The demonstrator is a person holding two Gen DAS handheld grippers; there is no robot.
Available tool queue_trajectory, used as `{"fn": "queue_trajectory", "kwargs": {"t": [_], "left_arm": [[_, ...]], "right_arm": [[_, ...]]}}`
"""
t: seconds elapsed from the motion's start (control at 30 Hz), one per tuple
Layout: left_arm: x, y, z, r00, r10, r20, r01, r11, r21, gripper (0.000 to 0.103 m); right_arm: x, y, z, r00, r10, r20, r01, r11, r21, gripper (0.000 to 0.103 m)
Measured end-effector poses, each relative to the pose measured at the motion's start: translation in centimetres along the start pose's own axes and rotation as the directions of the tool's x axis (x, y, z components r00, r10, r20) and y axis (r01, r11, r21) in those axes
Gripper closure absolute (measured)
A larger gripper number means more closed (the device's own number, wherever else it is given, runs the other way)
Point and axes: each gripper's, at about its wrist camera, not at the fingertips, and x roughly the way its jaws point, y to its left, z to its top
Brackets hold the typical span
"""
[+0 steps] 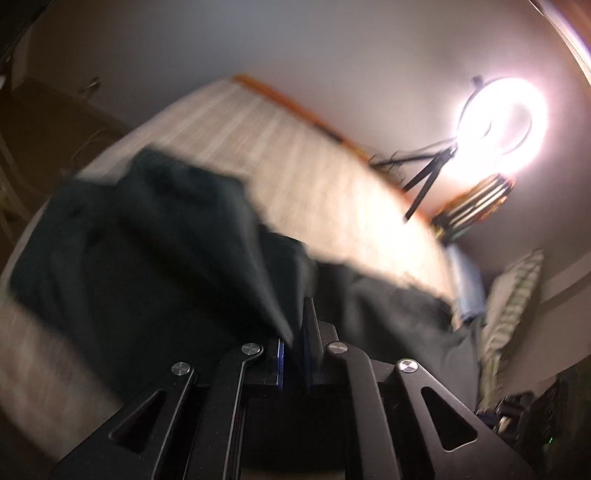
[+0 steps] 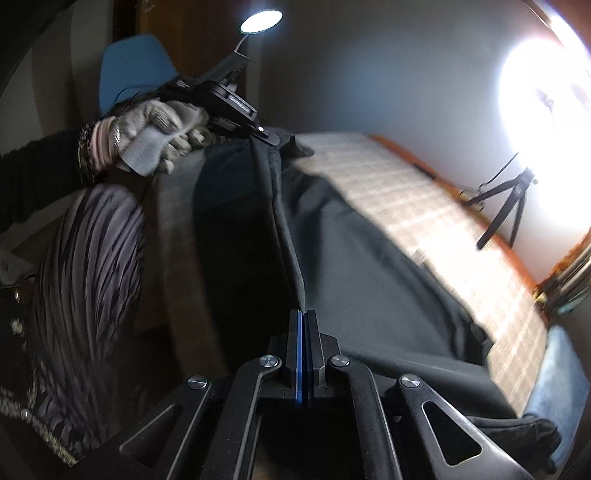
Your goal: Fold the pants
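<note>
Dark pants (image 2: 369, 280) lie across a pale striped tabletop (image 2: 424, 218), one edge lifted taut between both tools. The right tool (image 2: 303, 325) is clamped on a fold of the cloth; the left tool (image 1: 295, 343), held by a gloved hand (image 2: 155, 136), pinches another edge.

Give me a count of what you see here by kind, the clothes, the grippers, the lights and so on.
Dark pants: 1
Grippers, left gripper and right gripper, each shut on the pants: 2
Lights, ring light on a tripod and small round lamp: 2
Gloved hand: 1
Total: 6
</note>
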Motion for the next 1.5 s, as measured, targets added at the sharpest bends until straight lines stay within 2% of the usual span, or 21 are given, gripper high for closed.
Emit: {"fn": "queue_trajectory", "kwargs": {"t": [0.2, 0.3, 0.33, 0.4, 0.47, 0.5, 0.53, 0.63, 0.77, 0.83, 0.93, 1.07, 1.17, 1.2, 1.27, 1.3, 1.33, 1.37, 1.4, 1.43, 1.5], "left_arm": [[-3.1, 4.6, -3.0, 0.997, 0.077, 0.015, -0.076, 0.994, -0.074, 0.090], [-4.4, 5.1, -3.0, 0.993, 0.108, 0.044, -0.104, 0.990, -0.091, 0.071], [-4.5, 5.0, -2.7, 0.992, 0.115, 0.048, -0.111, 0.990, -0.087, 0.058], [-4.5, 3.7, -2.1, 0.989, 0.135, 0.066, -0.133, 0.990, -0.041, 0.051], [-4.0, 1.8, -1.5, 0.986, 0.146, 0.075, -0.148, 0.989, 0.020, 0.045], [-3.6, 0.8, -1.3, 0.986, 0.148, 0.074, -0.152, 0.987, 0.051, 0.040], [-3.0, -0.3, -0.9, 0.986, 0.149, 0.074, -0.155, 0.984, 0.084, 0.039], [-0.7, -3.1, -0.4, 0.985, 0.163, 0.053, -0.170, 0.969, 0.182, 0.036], [3.5, -5.3, -0.1, 0.977, 0.214, 0.002, -0.208, 0.944, 0.255, 0.034], [5.3, -6.0, -0.2, 0.960, 0.282, 0.006, -0.270, 0.915, 0.299, 0.034], [6.6, -5.3, -0.2, 0.918, 0.395, 0.034, -0.384, 0.863, 0.329, 0.034], [6.6, -3.6, -0.3, 0.923, 0.381, 0.053, -0.381, 0.884, 0.269, 0.034], [5.9, -2.9, -0.5, 0.925, 0.368, 0.095, -0.380, 0.891, 0.249, 0.044], [5.5, -2.6, -0.6, 0.924, 0.368, 0.106, -0.383, 0.892, 0.241, 0.055], [4.8, -1.7, -0.3, 0.936, 0.332, 0.119, -0.350, 0.913, 0.210, 0.073], [4.5, -1.1, 0.0, 0.945, 0.309, 0.112, -0.325, 0.927, 0.186, 0.088], [4.0, -0.4, 0.1, 0.953, 0.284, 0.104, -0.298, 0.942, 0.156, 0.096], [3.3, 0.8, 0.2, 0.968, 0.232, 0.092, -0.242, 0.964, 0.108, 0.096], [3.1, 1.4, 0.3, 0.974, 0.209, 0.090, -0.216, 0.973, 0.076, 0.097], [2.6, 2.1, 0.2, 0.976, 0.194, 0.095, -0.199, 0.979, 0.043, 0.098], [0.6, 3.3, -0.2, 0.975, 0.166, 0.145, -0.167, 0.986, -0.007, 0.098]], "right_arm": [[3.8, 2.4, -2.5, 0.990, 0.049, -0.131, -0.051, 0.999, -0.013, 0.103], [4.8, 2.7, -3.1, 0.982, 0.069, -0.175, -0.072, 0.997, -0.011, 0.103], [5.0, 2.7, -3.1, 0.980, 0.076, -0.186, -0.079, 0.997, -0.008, 0.102], [5.2, 2.3, -2.5, 0.978, 0.094, -0.186, -0.094, 0.996, 0.011, 0.098], [4.3, 2.0, -1.9, 0.977, 0.140, -0.160, -0.133, 0.990, 0.052, 0.078], [3.8, 1.7, -1.5, 0.979, 0.151, -0.135, -0.143, 0.988, 0.064, 0.062], [3.1, 1.4, -0.8, 0.985, 0.147, -0.096, -0.140, 0.988, 0.068, 0.059], [2.0, 0.1, 1.1, 0.989, 0.142, -0.028, -0.139, 0.985, 0.098, 0.061], [2.7, -3.5, 3.5, 0.995, 0.098, 0.032, -0.102, 0.979, 0.174, 0.059], [4.1, -5.8, 5.2, 0.996, 0.080, 0.050, -0.089, 0.972, 0.219, 0.052], [7.0, -8.1, 7.2, 0.998, 0.037, 0.057, -0.051, 0.966, 0.254, 0.045], [12.3, -10.6, 9.7, 1.000, 0.017, 0.023, -0.023, 0.948, 0.319, 0.041], [15.6, -11.2, 10.8, 1.000, 0.009, -0.018, -0.002, 0.943, 0.334, 0.041], [16.4, -11.1, 11.0, 1.000, 0.002, -0.031, 0.009, 0.944, 0.330, 0.041], [17.8, -10.8, 11.0, 0.998, 0.001, -0.064, 0.019, 0.947, 0.321, 0.057], [18.2, -10.7, 11.0, 0.997, 0.008, -0.074, 0.016, 0.947, 0.320, 0.072], [18.6, -10.3, 10.8, 0.996, 0.015, -0.088, 0.014, 0.947, 0.320, 0.077], [18.6, -10.2, 10.7, 0.996, 0.007, -0.089, 0.022, 0.948, 0.319, 0.081], [18.6, -10.0, 10.7, 0.996, -0.006, -0.086, 0.033, 0.949, 0.313, 0.090], [18.1, -9.7, 10.1, 0.997, -0.013, -0.081, 0.037, 0.951, 0.306, 0.096], [17.2, -9.7, 9.6, 0.998, -0.020, -0.064, 0.039, 0.953, 0.301, 0.098]]}}
